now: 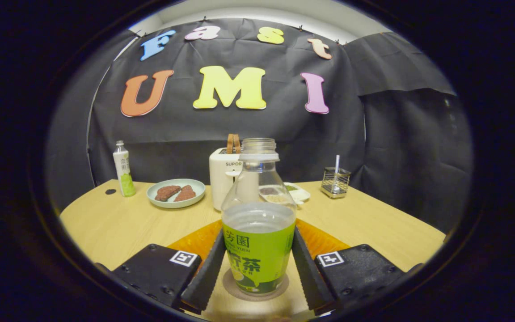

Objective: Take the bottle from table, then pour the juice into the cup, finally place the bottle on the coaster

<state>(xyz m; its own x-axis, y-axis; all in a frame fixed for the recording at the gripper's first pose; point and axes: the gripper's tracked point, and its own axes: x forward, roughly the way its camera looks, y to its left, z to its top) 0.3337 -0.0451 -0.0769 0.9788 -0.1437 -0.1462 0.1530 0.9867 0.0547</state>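
Gripper point(257, 264): seen at the near edge of the table, both fingers set against the sides of the bottle, one on each flank of the label; the jaws are clamped on it
Fingers point(204, 273): ridged inner faces are turned toward the bottle, and a square marker is carried on each finger block
Bottle point(258, 223): held upright between the fingers; clear plastic, no cap on the neck, a ring seen below the open mouth; a green label with dark characters is wrapped round the lower body; the upper part looks clear, and whether any liquid is left inside cannot be told
Coaster point(280, 288): a round, flat, brownish disc lies under the bottle's base; the base appears to rest on it, though true contact cannot be confirmed
Table point(114, 223): light wood-grain top, on which everything stands
Toaster point(224, 179): white, just beyond the bottle, two brown slices standing up from its slot
Plate point(176, 193): pale green, left of the toaster, two reddish-brown pieces laid on it
Second bottle point(124, 169): white and green, capped, upright at the far left of the table
Small dish point(300, 192): white, behind the bottle to the right, partly hidden
Wire holder point(335, 181): a mesh basket at the far right with a metal stem standing in it
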